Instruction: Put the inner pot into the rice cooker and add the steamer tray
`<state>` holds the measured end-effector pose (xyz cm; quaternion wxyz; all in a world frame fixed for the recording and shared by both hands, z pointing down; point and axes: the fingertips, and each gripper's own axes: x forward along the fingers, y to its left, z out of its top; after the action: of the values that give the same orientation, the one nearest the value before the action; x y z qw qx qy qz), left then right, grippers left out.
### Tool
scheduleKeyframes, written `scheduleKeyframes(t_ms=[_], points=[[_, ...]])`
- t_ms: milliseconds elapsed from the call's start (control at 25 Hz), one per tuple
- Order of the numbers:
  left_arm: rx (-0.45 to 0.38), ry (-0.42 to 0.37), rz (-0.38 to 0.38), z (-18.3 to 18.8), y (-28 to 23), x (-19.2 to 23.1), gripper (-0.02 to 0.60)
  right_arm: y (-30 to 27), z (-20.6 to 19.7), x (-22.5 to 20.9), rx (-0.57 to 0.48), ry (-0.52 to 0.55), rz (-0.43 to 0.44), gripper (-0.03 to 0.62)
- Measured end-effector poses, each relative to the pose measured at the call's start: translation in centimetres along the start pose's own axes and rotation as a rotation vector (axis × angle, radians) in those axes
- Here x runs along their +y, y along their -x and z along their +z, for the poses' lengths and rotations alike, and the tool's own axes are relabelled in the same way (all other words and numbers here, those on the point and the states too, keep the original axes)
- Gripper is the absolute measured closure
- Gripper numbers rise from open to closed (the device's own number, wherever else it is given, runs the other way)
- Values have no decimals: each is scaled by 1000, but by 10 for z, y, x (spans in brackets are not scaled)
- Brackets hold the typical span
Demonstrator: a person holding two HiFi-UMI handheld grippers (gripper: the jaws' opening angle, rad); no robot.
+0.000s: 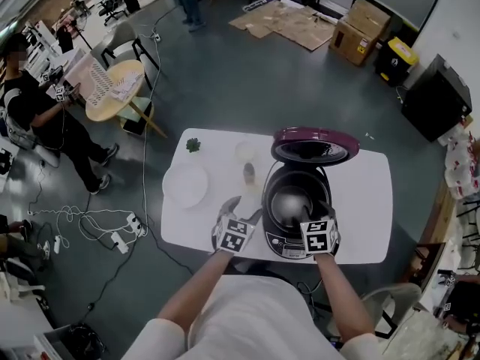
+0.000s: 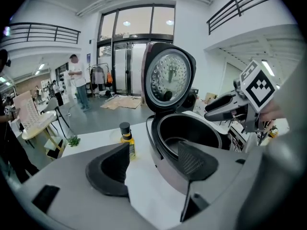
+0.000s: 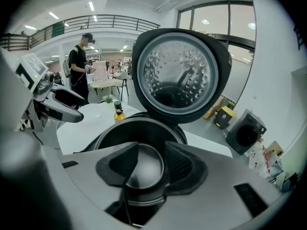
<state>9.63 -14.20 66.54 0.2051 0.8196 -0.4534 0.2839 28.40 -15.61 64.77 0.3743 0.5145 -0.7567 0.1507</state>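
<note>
Our white rectangular table (image 1: 360, 201) carries the dark grey rice cooker (image 1: 270, 201) near its front edge. The cooker's purple-backed lid (image 1: 313, 145) stands open on the far side. Inside, the metal inner pot (image 1: 291, 203) looks seated already, though we judge that only from the shiny bottom and dark rim. To the left lies a white round dish (image 1: 185, 184), which we take to be the steamer tray.

The left gripper (image 2: 153, 162) hangs just left of the cooker, jaws apart and holding nothing. The right gripper (image 3: 151, 164) hovers over the near rim, jaws also spread and empty, with only the pot's bottom showing between them.

To do this well, we should pinch the dish by its rim, keep it level, clear the small yellow oil bottle (image 1: 248, 172), and lower it squarely.

We cannot make out perforations on the dish, and the marker cubes hide the cooker's front.
</note>
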Motion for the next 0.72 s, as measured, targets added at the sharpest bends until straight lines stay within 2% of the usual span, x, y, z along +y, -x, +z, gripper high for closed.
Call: scheduleKeyframes(t_ms=[720], points=[[-43, 56, -1, -21, 63, 97, 255, -18, 74, 113, -28, 39, 67, 414]])
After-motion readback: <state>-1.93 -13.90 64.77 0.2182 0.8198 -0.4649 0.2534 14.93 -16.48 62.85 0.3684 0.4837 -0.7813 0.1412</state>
